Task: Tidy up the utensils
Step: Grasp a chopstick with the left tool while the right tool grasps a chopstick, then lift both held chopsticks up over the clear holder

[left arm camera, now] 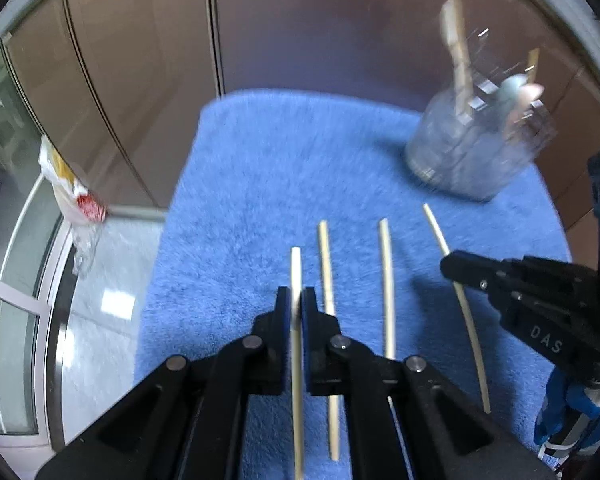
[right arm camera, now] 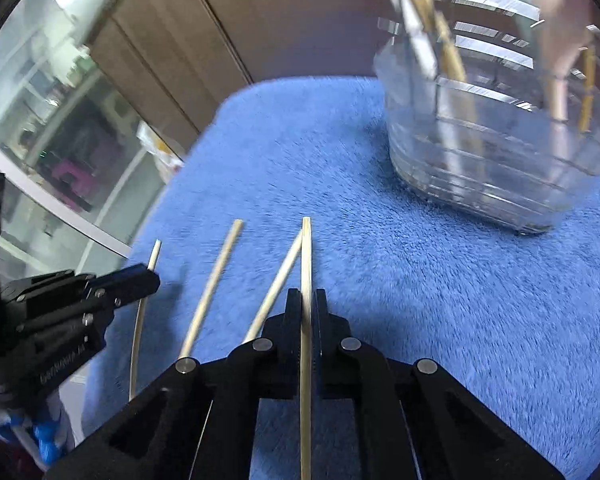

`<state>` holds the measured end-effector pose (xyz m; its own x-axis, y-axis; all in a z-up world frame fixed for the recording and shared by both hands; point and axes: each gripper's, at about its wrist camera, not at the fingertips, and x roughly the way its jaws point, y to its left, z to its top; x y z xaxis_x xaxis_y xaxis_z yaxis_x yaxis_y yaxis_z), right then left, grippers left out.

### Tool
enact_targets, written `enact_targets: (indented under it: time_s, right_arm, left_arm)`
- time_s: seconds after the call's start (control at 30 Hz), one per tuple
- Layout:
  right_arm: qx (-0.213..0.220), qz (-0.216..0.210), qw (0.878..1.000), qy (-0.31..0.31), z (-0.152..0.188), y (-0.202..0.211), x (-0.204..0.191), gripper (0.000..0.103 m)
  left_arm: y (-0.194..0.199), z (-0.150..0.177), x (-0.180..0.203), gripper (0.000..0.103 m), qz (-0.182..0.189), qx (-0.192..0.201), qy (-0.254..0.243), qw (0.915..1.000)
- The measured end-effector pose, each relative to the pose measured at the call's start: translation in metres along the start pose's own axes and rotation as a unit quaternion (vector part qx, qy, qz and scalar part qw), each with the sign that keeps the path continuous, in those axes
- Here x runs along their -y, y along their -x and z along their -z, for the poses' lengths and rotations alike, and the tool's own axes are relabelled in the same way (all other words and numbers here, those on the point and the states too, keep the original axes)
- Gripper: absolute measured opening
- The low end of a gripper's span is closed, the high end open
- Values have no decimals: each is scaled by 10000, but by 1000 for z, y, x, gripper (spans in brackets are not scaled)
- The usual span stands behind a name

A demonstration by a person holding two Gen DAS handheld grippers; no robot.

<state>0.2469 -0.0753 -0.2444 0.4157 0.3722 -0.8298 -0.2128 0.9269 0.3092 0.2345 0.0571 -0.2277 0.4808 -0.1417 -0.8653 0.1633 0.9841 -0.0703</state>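
While clamped on one chopstick [left arm camera: 296, 276] each: left gripper [left arm camera: 296, 300], right gripper [right arm camera: 309, 304]; sticks pointing twelve o'clock, long axes toward holder [right arm camera: 496, 152].

Low, forward wrist views; shared blue towel [left arm camera: 240, 184]

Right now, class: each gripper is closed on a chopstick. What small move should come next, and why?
Probably lift both sticks off the blue towel and carry them toward the clear holder. The left gripper and right gripper each pinch a chopstick, the holder already contains utensils, and two more chopsticks lie between them.
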Motion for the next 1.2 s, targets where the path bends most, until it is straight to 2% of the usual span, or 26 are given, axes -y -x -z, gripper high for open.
enact_targets:
  time_s: [0.1, 0.2, 0.37, 0.47, 0.8, 1.2]
  right_arm:
    - [358, -218, 9991, 78, 13, 26, -4, 5]
    - [719, -253, 9967, 277, 28, 57, -13, 5]
    - [1165, -259, 9918, 451, 52, 101, -24, 5]
    - [1365, -206, 9890, 532, 60, 119, -30, 5]
    - [1838, 46, 9801, 752, 71, 156, -50, 5]
    - [2279, 139, 9708, 738, 73, 179, -43, 5]
  left_arm:
    - [31, 8, 6, 5, -40, 453, -46, 9990]
    - [60, 16, 17, 5, -213, 921, -222, 9953]
    - [108, 32, 44, 5, -386, 1622, -546, 9845]
    - [127, 40, 55, 5, -436, 1895, -716, 9783]
    - [162, 59, 72, 5, -460, 2286, -861, 9686]
    - [168, 58, 81, 5, -526, 2447, -936, 9636]
